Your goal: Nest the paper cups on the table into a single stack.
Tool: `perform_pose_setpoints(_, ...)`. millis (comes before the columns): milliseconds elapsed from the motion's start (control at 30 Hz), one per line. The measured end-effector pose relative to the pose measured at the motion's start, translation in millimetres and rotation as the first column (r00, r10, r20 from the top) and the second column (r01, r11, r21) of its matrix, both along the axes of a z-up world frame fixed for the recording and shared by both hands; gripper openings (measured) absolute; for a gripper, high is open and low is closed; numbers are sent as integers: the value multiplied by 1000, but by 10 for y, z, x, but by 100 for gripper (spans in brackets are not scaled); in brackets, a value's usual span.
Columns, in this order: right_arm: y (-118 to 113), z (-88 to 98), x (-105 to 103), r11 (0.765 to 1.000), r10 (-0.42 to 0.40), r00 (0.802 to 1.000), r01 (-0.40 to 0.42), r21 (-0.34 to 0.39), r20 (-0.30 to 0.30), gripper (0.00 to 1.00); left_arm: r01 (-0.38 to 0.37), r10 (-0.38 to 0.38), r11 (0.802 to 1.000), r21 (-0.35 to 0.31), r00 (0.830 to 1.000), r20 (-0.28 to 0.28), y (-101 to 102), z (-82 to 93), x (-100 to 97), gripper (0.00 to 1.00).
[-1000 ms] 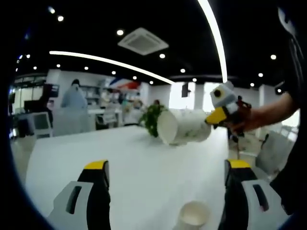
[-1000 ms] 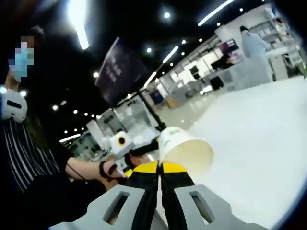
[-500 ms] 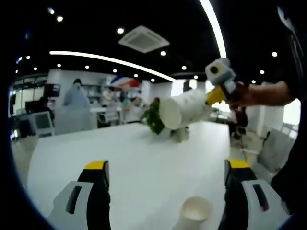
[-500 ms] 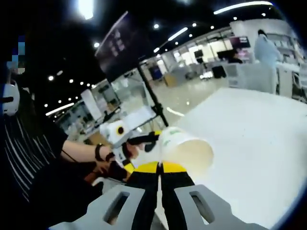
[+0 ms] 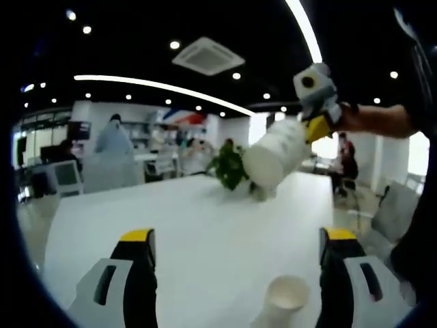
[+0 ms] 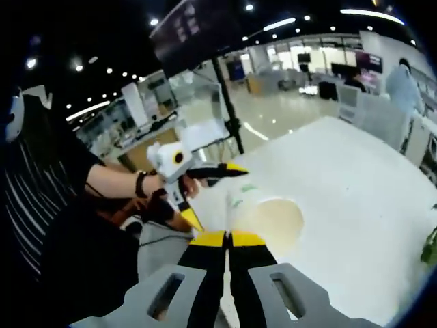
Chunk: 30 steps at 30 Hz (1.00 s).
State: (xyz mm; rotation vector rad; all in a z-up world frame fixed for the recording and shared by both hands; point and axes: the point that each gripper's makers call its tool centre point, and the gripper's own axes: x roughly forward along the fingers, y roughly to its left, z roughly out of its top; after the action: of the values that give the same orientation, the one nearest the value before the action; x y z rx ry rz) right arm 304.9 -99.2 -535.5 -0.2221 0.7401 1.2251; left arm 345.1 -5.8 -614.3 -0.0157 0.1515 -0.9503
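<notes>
While your right claw (image 6: 229,239) pinches the thin, easily crushed white paper cup (image 6: 263,217) by its wall, grip lightly. Your left claw (image 5: 235,256) hangs released above the upright white paper cup (image 5: 285,297) on the white surface (image 5: 184,232).

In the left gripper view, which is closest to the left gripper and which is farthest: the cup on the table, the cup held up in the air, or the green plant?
1. Paper cup on the table, between the jaws, right side.
2. Held cup, up high right, in the right gripper.
3. Green plant, at the far end of the table.
</notes>
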Motion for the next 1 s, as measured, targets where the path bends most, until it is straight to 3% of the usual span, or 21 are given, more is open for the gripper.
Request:
perform_pose_setpoints(200, 49, -103, -72, 993, 66, 998, -63, -99, 23, 0, -6, 6, 1000, 15, 1000, 4, 28, -37, 8, 98)
perform_pose_setpoints(467, 105, -351, -175, 968, 137, 991, -134, -211, -4, 0, 5, -5, 999, 40, 1000, 4, 37, -105, -35, 98)
perform_pose_setpoints(933, 197, -678, -264, 926, 210, 977, -213, -313, -41, 0, 14, -14, 996, 86, 1000, 6, 81, -233, -93, 98)
perform_pose_setpoints(1000, 206, -755, -288, 911, 227, 973, -230, -343, -50, 0, 17, -17, 996, 87, 1000, 1, 86, -259, -107, 98)
